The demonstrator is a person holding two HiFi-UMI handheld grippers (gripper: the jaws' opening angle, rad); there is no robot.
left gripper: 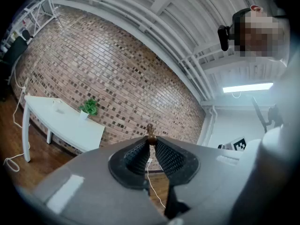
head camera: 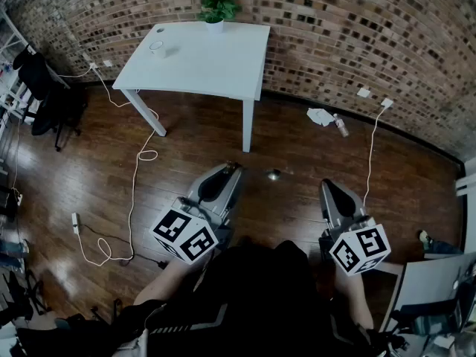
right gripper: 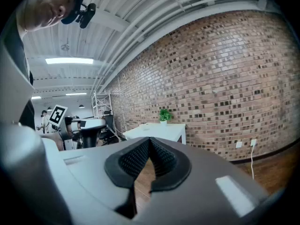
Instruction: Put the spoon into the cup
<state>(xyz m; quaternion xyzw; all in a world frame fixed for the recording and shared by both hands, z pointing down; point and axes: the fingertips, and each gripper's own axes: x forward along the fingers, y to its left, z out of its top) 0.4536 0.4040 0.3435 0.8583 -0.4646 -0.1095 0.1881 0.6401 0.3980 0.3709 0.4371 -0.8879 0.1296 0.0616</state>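
Observation:
The white cup [head camera: 158, 48] stands near the far left corner of the white table [head camera: 216, 69], several steps ahead of me. My left gripper [head camera: 230, 169] is held level over the wooden floor, well short of the table. Its jaws are shut on the spoon [left gripper: 151, 133]; only a small brown end shows above the fingertips. My right gripper [head camera: 328, 185] hangs beside it to the right. In the right gripper view my right gripper [right gripper: 149, 140] is shut, pads meeting at the tips with nothing between them.
A potted plant [head camera: 216, 7] sits at the table's back edge against the brick wall. White cables [head camera: 137, 162] trail over the floor at left. A black office chair [head camera: 44, 95] stands far left. A small round object [head camera: 274, 175] lies on the floor ahead. Another desk [head camera: 435, 277] is at lower right.

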